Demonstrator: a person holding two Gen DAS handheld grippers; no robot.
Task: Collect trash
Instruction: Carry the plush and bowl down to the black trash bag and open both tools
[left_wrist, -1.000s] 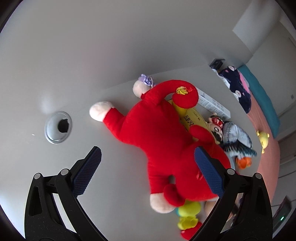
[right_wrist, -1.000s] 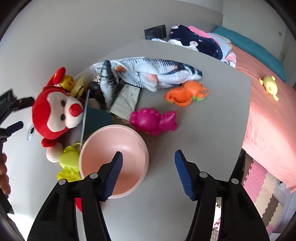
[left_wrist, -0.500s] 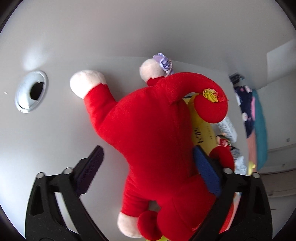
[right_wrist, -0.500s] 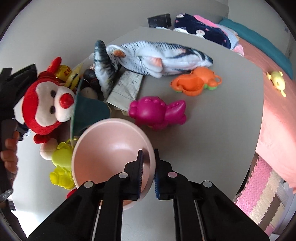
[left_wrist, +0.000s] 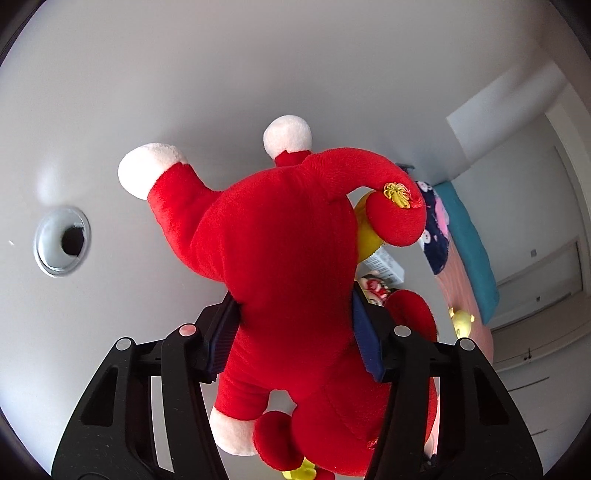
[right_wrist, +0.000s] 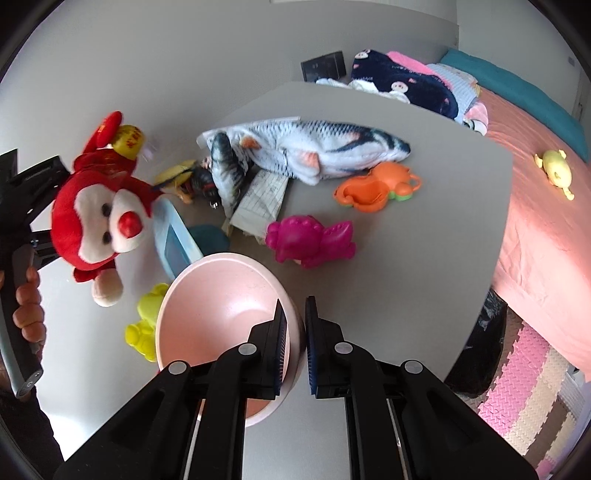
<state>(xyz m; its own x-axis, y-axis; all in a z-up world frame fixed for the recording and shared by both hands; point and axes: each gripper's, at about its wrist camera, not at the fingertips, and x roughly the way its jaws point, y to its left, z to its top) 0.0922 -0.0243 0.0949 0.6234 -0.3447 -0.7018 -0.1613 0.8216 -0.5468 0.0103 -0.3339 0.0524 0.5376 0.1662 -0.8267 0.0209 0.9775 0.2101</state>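
Observation:
My left gripper (left_wrist: 291, 332) is shut on a red plush monkey (left_wrist: 280, 258) and holds it lifted off the grey table (left_wrist: 110, 314); the monkey's face shows in the right wrist view (right_wrist: 107, 218). My right gripper (right_wrist: 295, 332) is shut on the rim of a pink bowl (right_wrist: 221, 302) and holds it tilted above the table (right_wrist: 388, 277). A crumpled printed paper (right_wrist: 262, 203) lies behind the bowl, partly under a plush fish (right_wrist: 317, 147).
On the table lie a magenta toy (right_wrist: 310, 240), an orange toy (right_wrist: 373, 188), a yellow toy (right_wrist: 146, 325), a blue tablet-like toy (right_wrist: 173, 240) and a teal object (right_wrist: 208, 236). A cable hole (left_wrist: 62, 240) is at the left. A pink bed (right_wrist: 535, 221) stands at the right.
My left gripper closed on the red monkey and lifted it. My right gripper closed on the pink bowl's rim and raised it, tilted.

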